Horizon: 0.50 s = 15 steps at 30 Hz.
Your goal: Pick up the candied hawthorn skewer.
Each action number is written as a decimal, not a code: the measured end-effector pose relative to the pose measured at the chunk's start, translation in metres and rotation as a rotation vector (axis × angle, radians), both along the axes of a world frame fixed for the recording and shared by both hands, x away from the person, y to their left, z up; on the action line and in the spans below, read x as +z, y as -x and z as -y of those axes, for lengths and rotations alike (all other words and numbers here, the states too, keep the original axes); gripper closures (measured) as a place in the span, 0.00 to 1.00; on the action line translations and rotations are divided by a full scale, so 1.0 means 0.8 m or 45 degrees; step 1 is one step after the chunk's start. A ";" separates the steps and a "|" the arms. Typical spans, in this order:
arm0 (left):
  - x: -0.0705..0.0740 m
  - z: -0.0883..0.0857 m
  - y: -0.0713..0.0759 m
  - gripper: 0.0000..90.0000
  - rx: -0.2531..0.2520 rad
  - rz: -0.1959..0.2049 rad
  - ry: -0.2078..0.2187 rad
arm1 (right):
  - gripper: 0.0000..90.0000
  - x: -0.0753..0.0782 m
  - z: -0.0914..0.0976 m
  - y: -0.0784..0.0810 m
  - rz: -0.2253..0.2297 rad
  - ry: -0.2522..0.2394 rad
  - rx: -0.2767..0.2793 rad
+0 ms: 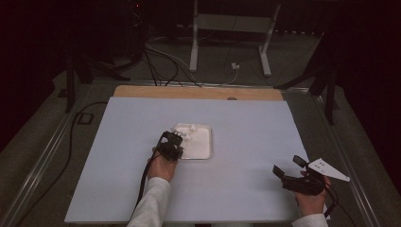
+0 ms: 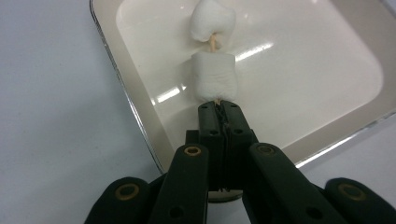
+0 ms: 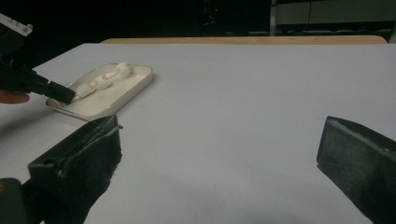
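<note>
A thin wooden skewer (image 2: 214, 43) carries two white marshmallows, one behind the other along its length. The nearer marshmallow (image 2: 214, 76) is blocky and sits just ahead of the held end; the farther marshmallow (image 2: 212, 21) is rounder and slightly dented, with a short stretch of bare stick between the two. The skewer lies over the left part of a shallow white tray (image 2: 327, 70) (glossy, with rounded corners and a pale rim), which rests near the middle of the light table (image 1: 246, 142).
</note>
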<state>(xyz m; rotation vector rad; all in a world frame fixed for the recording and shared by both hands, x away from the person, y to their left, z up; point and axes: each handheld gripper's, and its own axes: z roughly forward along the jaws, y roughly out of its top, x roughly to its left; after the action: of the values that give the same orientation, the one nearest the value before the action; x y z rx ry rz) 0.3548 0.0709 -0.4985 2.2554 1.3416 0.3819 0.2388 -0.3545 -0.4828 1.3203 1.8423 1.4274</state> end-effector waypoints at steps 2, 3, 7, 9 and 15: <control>0.001 -0.001 0.002 1.00 0.000 0.012 0.003 | 0.00 0.000 0.000 0.000 -0.001 -0.004 -0.001; 0.003 -0.002 0.004 1.00 -0.001 0.019 0.012 | 0.00 0.000 0.000 0.000 -0.002 -0.001 -0.002; 0.010 -0.008 0.011 1.00 -0.004 0.045 0.041 | 0.00 0.000 -0.002 0.000 0.000 0.004 0.004; 0.013 -0.011 0.014 1.00 -0.007 0.058 0.057 | 0.00 0.000 -0.002 0.000 0.000 0.008 0.007; 0.018 -0.020 0.033 1.00 -0.024 0.090 0.107 | 0.00 0.000 -0.010 0.000 -0.005 0.014 0.020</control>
<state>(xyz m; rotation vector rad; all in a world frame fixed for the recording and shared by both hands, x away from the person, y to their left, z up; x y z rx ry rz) 0.3280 0.0872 -0.4844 2.1639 1.2760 0.3883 0.2384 -0.3469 -0.4829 1.3071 1.8640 1.4220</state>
